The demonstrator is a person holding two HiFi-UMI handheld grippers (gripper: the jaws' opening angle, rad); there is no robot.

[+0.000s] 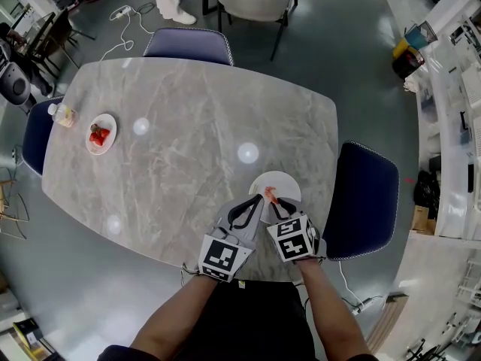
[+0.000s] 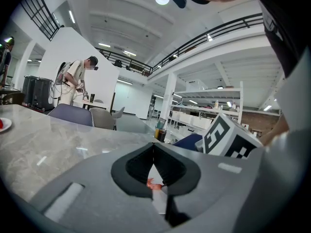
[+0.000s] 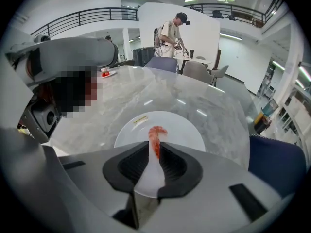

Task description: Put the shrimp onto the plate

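Right gripper view reveals right hand-held gripper (image 3: 154,148) clamping shrimp (image 3: 156,134) over plate (image 3: 190,130).

No word, number or brand can be read anywhere. The marker cube (image 1: 223,258) nearer the bench's (image 1: 188,126) near edge and the other marker cube (image 1: 293,238) beside it carry only black-and-white square patterns, not letters. A small yellowish sticker (image 3: 141,120) lies on the far left part of the plate (image 3: 184,130); its print is too small to make out. The bottle (image 1: 62,114) at the bench's left edge has a label, also illegible.
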